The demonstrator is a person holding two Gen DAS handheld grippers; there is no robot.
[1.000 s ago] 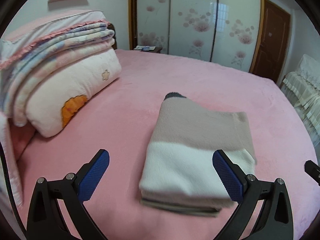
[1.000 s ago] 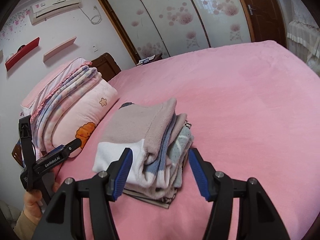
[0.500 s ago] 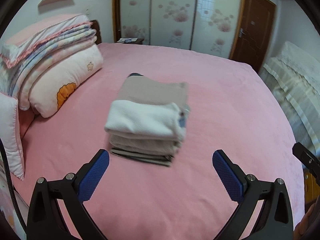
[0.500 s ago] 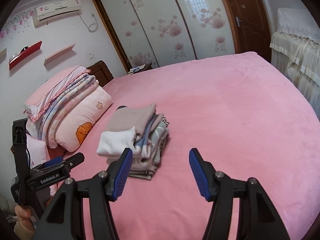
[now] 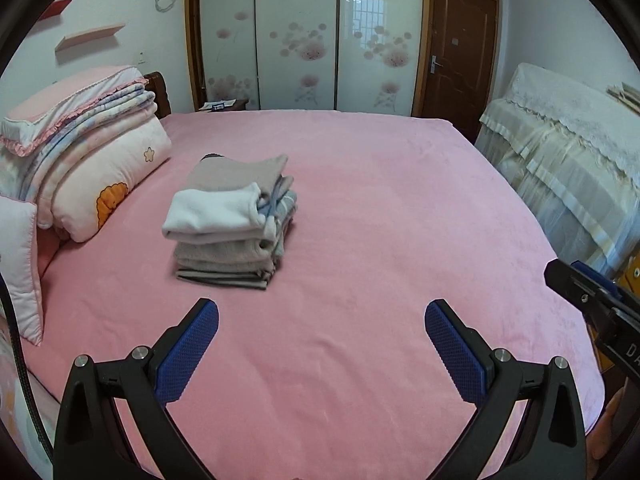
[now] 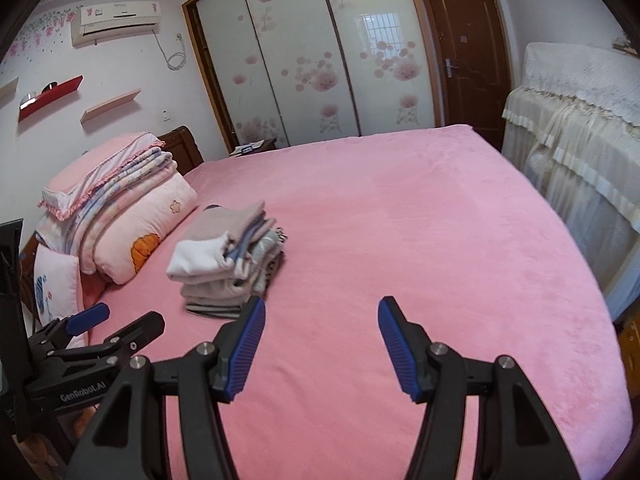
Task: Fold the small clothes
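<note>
Bedroom with a wide bed (image 5: 380, 200) under a pink plush cover filling most of both views, and a wardrobe (image 5: 300, 36) with floral sliding doors along the far wall beside a brown door (image 5: 456, 52). At the right stands furniture draped in a cream lace cover (image 5: 568, 148). At the left, by the headboard, folded quilts and pillows (image 5: 92, 152) are piled up, probably to keep the middle of the bed free for working.

Near those pillows, left of centre on the cover, sits the stack of folded small clothes (image 5: 232, 216): a garment in beige and white on top, grey and blue-checked pieces beneath, edges roughly squared. Judging by its neatness, the stack looks finished, and no unfolded clothing shows on the visible part of the bed.

Closest to the cameras, the left gripper (image 5: 322, 344) and right gripper (image 6: 322, 344) both hover above bare cover with their blue pads spread apart and nothing between them. A second ago the stack sat right between the jaws and filled the foreground; now it lies well beyond the fingertips and looks much smaller, as both grippers have pulled back from it
</note>
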